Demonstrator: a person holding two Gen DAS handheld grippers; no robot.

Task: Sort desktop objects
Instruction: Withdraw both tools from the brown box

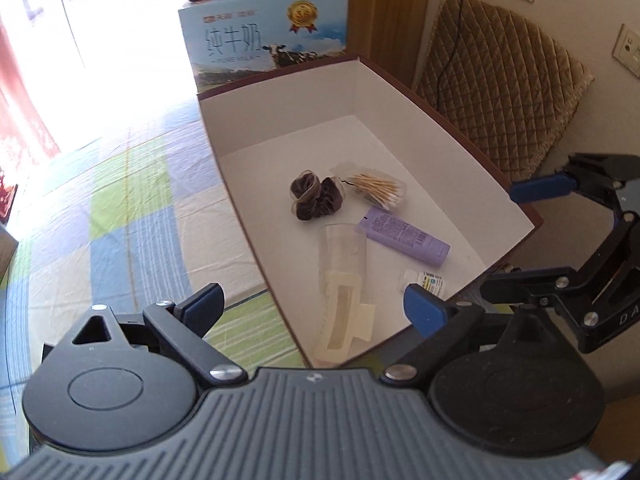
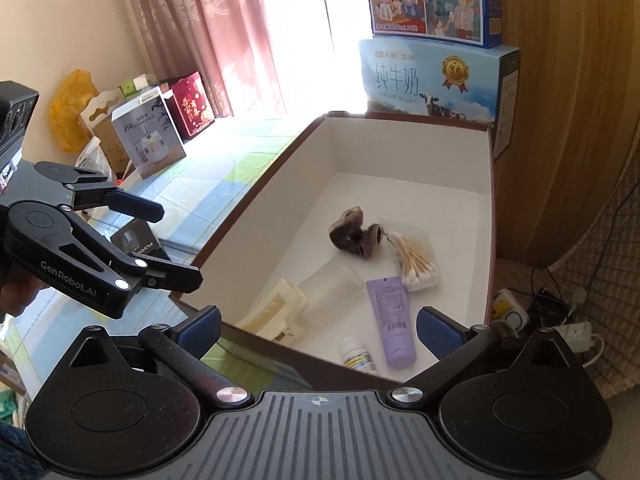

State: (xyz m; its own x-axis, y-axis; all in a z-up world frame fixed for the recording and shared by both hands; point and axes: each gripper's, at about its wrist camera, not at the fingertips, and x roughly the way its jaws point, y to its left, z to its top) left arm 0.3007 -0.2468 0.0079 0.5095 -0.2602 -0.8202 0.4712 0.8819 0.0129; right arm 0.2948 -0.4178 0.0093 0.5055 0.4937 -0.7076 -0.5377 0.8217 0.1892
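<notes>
Two grippers, we hold both over the near rim of the box point(image 1: 460, 132): left gripper point(image 1: 316, 304) and right gripper point(image 2: 318, 326) jaws spread wide, nothing in either. Inside on the box floor we see scrunchie point(image 1: 314, 196), cotton swabs point(image 1: 378, 188), purple tube point(image 1: 404, 236), clear cup point(image 1: 340, 256), cream hair clip point(image 1: 344, 316), small bottle point(image 1: 424, 280).

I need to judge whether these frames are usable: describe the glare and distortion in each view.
Left wrist view: window light washes out the upper left, hiding the bedsheet there; the box bows under fisheye curvature. Right wrist view: glare burns the strip beside the curtain; box contents stay sharp.
</notes>
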